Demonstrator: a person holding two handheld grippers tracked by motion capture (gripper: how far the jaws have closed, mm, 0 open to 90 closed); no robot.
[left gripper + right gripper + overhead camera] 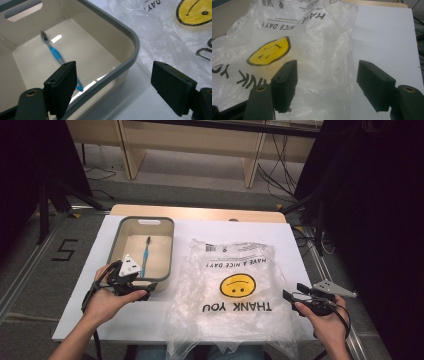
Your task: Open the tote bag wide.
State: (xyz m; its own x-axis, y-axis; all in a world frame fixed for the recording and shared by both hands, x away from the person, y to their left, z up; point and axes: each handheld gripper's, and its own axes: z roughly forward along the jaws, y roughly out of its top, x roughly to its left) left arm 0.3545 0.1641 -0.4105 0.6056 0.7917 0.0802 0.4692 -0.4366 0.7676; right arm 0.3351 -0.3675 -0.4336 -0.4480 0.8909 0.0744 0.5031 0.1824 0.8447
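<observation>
In the high view, a white table (150,317) carries a grey-rimmed beige bin (171,251) on its left half, with a blue toothbrush (145,256) lying lengthwise on the bin's floor. Just to the right of the bin, a clear plastic bag (235,290) printed with a yellow smiley and "THANK YOU" lies flat and crinkled, its lower edge hanging over the near table edge. The left gripper (146,289) sits at the bin's near right corner, held in the person's left hand (107,300), and its jaws stand spread. The right gripper (295,291) hovers at the bag's right edge in the right hand (327,322), jaws likewise apart with nothing between them. In the left gripper view, the two black jaws stand wide apart and empty above the bin's corner; the bin's rim (130,40) curves between them, the toothbrush (55,53) lies on the floor inside with its handle end running behind the left jaw, and the bag (170,32) lies outside to the right. In the right gripper view, the jaws are spread over the bag (317,50), gripping nothing; the smiley (269,51) lies beyond the left jaw, and bare white table (387,40) stretches beyond the right one.
</observation>
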